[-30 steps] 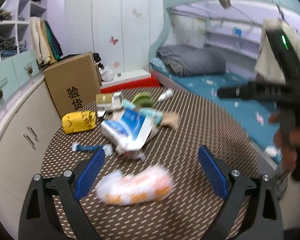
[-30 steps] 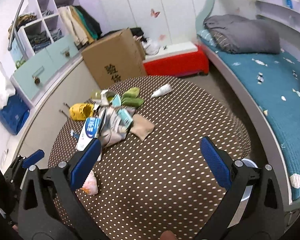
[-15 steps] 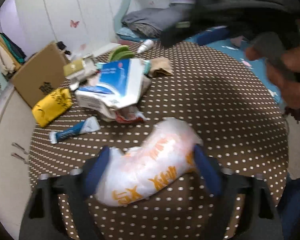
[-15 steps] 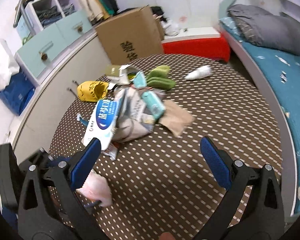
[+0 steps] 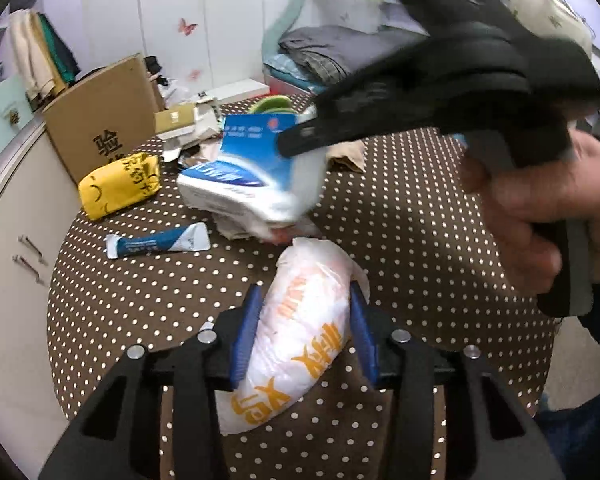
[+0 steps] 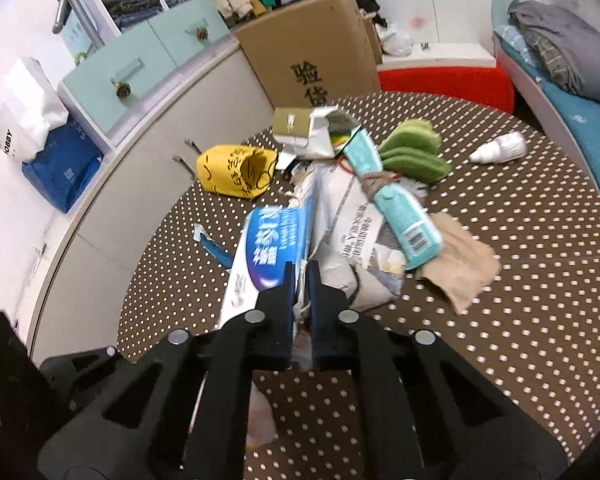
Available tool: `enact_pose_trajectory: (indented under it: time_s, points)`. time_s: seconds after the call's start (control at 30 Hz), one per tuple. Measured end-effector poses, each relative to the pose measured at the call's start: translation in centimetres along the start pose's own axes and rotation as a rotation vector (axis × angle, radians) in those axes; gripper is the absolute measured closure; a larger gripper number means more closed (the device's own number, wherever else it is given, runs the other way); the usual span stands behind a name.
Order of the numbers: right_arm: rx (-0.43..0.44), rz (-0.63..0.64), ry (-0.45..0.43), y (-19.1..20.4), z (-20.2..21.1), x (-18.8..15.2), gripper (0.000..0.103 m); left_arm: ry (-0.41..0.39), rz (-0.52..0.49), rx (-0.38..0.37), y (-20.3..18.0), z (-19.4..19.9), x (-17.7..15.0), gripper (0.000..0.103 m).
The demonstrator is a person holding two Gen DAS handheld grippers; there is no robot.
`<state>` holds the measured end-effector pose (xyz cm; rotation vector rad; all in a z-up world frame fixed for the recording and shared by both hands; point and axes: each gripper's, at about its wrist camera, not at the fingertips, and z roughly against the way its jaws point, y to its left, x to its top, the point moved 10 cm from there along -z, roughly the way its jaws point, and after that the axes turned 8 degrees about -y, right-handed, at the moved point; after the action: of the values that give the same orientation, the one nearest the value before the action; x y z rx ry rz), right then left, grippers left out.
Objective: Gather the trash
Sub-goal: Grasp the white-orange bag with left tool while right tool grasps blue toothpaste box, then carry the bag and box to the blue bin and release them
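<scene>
A pile of trash lies on the round brown dotted table (image 5: 140, 300). My left gripper (image 5: 304, 332) is shut on a white plastic bag with orange print (image 5: 300, 336), near the table's front. My right gripper (image 6: 300, 284) is shut on the edge of a blue and white toothpaste box (image 6: 276, 248) and the wrappers beside it; in the left wrist view the box (image 5: 256, 168) hangs tilted from its finger. A yellow packet (image 6: 236, 172), a blue tube (image 5: 160, 242), a teal bottle (image 6: 400, 216), green sponges (image 6: 412, 152) and a white bottle (image 6: 500, 150) lie around.
A cardboard box (image 6: 312, 56) stands behind the table. A curved cabinet (image 6: 132, 184) with teal drawers runs along the left. A bed (image 6: 572, 80) is at the right, with a red step (image 6: 444, 80) beside it. A brown paper scrap (image 6: 460, 268) lies right of the pile.
My left gripper closed on the white bag, which was loose between open fingers. My right gripper moved down to the pile and shut on the toothpaste box, lifting it.
</scene>
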<state>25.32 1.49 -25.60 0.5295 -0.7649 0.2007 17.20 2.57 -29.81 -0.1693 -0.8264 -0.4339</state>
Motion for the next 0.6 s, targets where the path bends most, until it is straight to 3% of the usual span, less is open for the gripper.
enact_pose_trajectory:
  time_s: [0.37, 0.6]
  points:
    - [0.0, -0.192, -0.152, -6.8, 9.0, 1.0, 0.098, -0.051, 0.123, 0.033, 0.1, 0.5, 2.4, 0.061]
    - [-0.089, -0.24, -0.212, -11.3, 12.7, 0.9, 0.098, -0.108, 0.186, 0.041, -0.9, 0.9, 5.4, 0.061]
